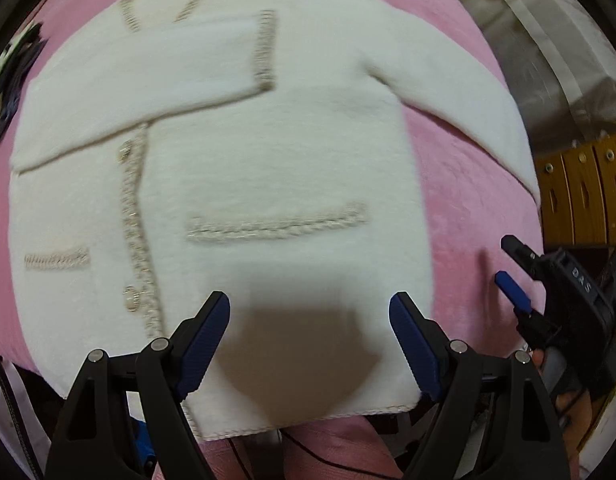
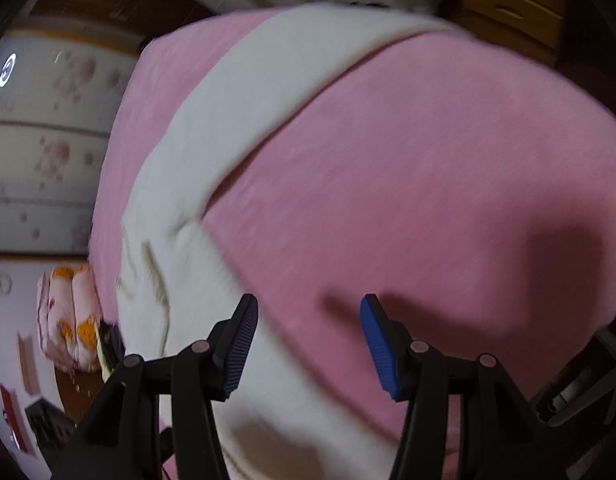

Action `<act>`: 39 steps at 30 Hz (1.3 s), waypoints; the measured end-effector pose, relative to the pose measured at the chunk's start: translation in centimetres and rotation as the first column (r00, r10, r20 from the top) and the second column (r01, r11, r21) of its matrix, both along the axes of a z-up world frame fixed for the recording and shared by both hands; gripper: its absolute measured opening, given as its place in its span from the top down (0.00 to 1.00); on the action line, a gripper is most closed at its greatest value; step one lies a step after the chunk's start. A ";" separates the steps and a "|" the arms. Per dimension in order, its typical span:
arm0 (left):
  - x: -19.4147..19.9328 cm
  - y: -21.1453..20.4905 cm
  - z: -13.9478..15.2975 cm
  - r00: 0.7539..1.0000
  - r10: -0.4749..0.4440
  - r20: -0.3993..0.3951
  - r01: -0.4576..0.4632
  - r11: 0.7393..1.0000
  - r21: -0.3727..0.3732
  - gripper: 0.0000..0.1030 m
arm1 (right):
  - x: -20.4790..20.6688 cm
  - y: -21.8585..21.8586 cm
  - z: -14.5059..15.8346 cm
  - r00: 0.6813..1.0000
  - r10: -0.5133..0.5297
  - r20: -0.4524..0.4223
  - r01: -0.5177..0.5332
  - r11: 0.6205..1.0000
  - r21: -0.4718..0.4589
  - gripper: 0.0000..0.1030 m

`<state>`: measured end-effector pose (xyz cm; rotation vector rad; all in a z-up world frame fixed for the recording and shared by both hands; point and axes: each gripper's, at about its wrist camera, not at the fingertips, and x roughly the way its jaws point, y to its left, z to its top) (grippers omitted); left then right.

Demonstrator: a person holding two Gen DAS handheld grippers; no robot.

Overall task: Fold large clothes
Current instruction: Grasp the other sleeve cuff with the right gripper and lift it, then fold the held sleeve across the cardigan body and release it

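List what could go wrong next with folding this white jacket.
1. One sleeve lies stretched out over the pink blanket while the other is folded across the chest, so the fold may come out lopsided.
2. Both claws, left and right, are open and empty; the fluffy jacket may bunch when regrasped.

White jacket lying across the pink bed cover, seen past the right tool

The right tool (image 2: 308,340) is hovering above the pink cover (image 2: 408,184), its blue-padded fingers (image 2: 378,344) standing apart with nothing between them and throwing a shadow onto the cover just beyond them. The white jacket (image 2: 212,152) is lying to the left of the tool, one sleeve stretching diagonally away toward the cover's far edge, its beige trim blurring near the left finger. A folded floral quilt (image 2: 70,316) is sitting off the cover's left edge, beside a flower-patterned wall (image 2: 48,140).
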<state>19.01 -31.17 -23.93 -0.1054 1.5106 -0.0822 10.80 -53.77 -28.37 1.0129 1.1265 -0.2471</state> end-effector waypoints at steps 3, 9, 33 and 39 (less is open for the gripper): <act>-0.4 -2.5 0.4 0.999 -0.039 0.002 0.039 0.999 0.021 0.22 | -0.6 -4.0 -0.6 0.996 -0.091 -0.003 0.091 0.996 0.008 0.48; 0.6 -5.9 0.5 0.996 -0.088 0.002 0.088 0.994 0.065 0.22 | -0.5 -10.7 -1.9 0.962 -0.272 0.037 0.269 0.961 0.067 0.48; 5.2 -8.8 -1.0 1.000 -0.016 -0.020 0.017 0.998 0.066 0.22 | 3.8 -19.6 -7.6 0.821 -0.569 -0.045 0.570 0.813 0.121 0.91; 4.8 -6.5 -0.7 1.000 0.010 0.015 -0.011 0.998 0.058 0.22 | 3.6 -19.1 -4.3 0.802 -0.595 0.059 0.596 0.803 0.006 0.93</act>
